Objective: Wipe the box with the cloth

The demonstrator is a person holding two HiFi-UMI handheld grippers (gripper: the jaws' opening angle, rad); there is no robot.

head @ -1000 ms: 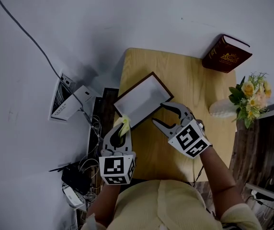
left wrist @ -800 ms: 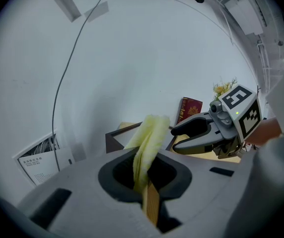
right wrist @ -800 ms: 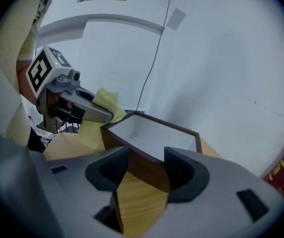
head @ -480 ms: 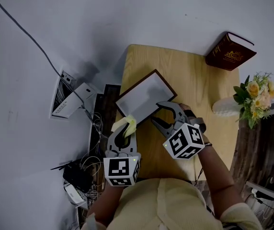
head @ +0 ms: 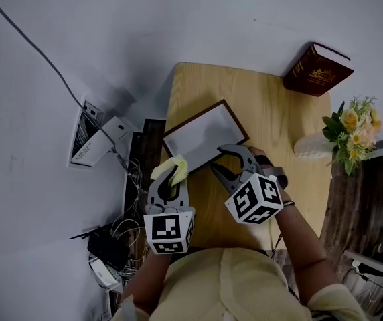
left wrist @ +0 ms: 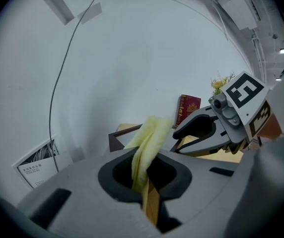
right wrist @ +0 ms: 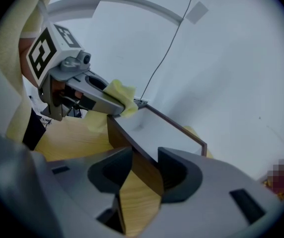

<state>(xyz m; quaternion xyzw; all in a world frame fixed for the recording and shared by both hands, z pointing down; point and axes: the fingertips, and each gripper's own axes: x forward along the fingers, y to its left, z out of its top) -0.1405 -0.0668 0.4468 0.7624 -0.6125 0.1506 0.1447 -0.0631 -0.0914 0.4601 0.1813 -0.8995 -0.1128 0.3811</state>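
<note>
A shallow box (head: 205, 136) with a brown rim and a white inside lies on the wooden table (head: 278, 112). My left gripper (head: 168, 172) is shut on a yellow cloth (head: 172, 167) at the box's near left corner. In the left gripper view the cloth (left wrist: 149, 138) sticks up from between the jaws. My right gripper (head: 218, 159) sits at the box's near edge. Its jaws have just been closing, with the brown wall of the box (right wrist: 167, 130) standing between them. I see no firm squeeze on that wall. The right gripper view also shows the left gripper (right wrist: 117, 105) and the cloth (right wrist: 119, 95).
A dark red book (head: 317, 70) lies at the table's far right corner, with a bunch of flowers (head: 349, 136) at the right edge. On the floor to the left are papers (head: 88, 142), a white box (head: 114, 134) and tangled cables (head: 121, 233).
The right gripper has rolled and its jaws have narrowed around the box's near edge. The box has turned slightly. The left gripper with the cloth has stayed put.
</note>
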